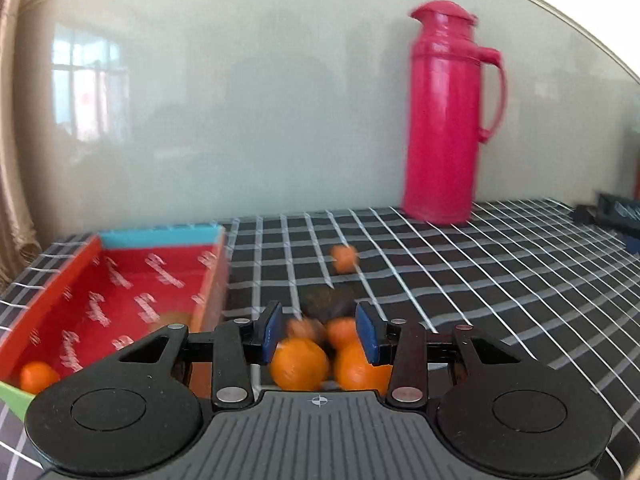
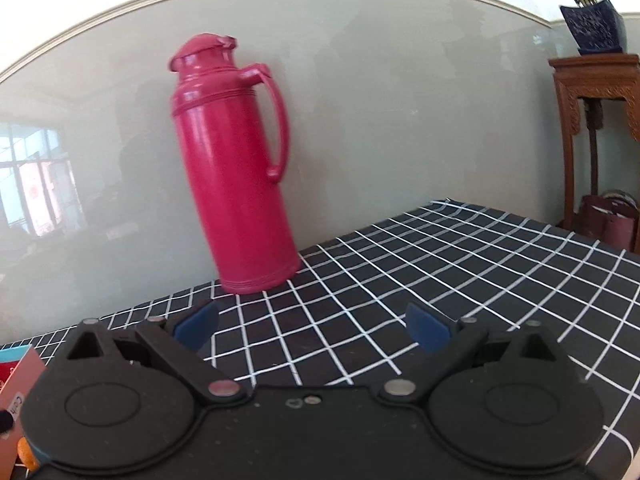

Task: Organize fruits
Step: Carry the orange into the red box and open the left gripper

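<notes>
My left gripper [image 1: 320, 332] hangs over a cluster of fruit on the checked tablecloth, its blue pads a narrow gap apart and pressing on nothing. Below the pads lie two oranges [image 1: 298, 364] [image 1: 360, 370], smaller blurred orange fruit [image 1: 340, 330] and a dark fruit [image 1: 326, 304]. One small orange [image 1: 344, 258] sits alone farther back. To the left is a red box [image 1: 132, 280] with an orange [image 1: 38, 376] in its near corner. My right gripper [image 2: 312, 328] stands wide open over bare cloth, with nothing between its fingers.
A tall pink thermos flask [image 1: 444, 120] [image 2: 236, 168] stands at the back by the glossy wall. Dark objects [image 1: 616, 210] lie at the table's right edge. A wooden stand [image 2: 596, 120] with a potted plant is off to the right. The box's corner [image 2: 20, 364] shows at left.
</notes>
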Demonstrator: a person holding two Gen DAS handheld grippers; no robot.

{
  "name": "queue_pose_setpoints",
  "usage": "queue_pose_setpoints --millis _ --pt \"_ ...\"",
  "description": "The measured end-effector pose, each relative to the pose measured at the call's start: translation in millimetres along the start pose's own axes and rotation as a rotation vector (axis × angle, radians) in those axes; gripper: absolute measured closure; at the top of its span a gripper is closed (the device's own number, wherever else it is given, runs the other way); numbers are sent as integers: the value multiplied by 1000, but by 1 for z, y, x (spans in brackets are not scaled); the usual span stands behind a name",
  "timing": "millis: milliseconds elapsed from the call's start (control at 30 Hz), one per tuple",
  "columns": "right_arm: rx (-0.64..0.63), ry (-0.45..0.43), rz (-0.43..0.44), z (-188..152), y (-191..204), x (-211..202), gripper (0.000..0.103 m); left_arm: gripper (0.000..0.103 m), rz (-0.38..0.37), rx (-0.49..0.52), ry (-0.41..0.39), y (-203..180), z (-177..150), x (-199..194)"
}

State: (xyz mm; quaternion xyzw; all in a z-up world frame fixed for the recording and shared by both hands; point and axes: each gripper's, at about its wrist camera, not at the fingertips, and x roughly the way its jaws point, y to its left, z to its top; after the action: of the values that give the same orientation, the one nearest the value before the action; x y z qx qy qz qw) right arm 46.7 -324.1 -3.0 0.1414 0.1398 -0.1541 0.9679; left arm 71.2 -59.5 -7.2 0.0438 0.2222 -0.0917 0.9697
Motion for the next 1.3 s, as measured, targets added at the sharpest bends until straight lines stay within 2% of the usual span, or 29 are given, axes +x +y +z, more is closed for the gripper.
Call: queue_pose_setpoints --millis 100,200,267,500,733,900,1033,1133,1300 --pt "-7 4 -2 0 1 2 2 62 -3 45 10 -15 -5 3" --pt "8 3 -4 1 -3 2 2 62 -4 35 39 -22 -7 7" --pt "15 -1 -5 2 -7 2 2 62 28 59 55 -28 -10 9" --pt "46 -6 -15 4 -21 0 2 62 30 75 107 -34 -16 20" --pt "57 -5 -26 4 -29 1 2 62 80 169 90 -51 -18 33" --pt "58 -3 -31 4 -31 2 2 62 83 151 87 -51 -14 39" --pt "56 0 -31 4 -32 2 1 61 100 192 93 -57 -16 41" --pt "54 -1 -30 4 -31 3 1 62 70 139 77 -51 -12 36" --pt "50 0 -29 4 -29 3 1 62 55 88 0 -41 -2 14"
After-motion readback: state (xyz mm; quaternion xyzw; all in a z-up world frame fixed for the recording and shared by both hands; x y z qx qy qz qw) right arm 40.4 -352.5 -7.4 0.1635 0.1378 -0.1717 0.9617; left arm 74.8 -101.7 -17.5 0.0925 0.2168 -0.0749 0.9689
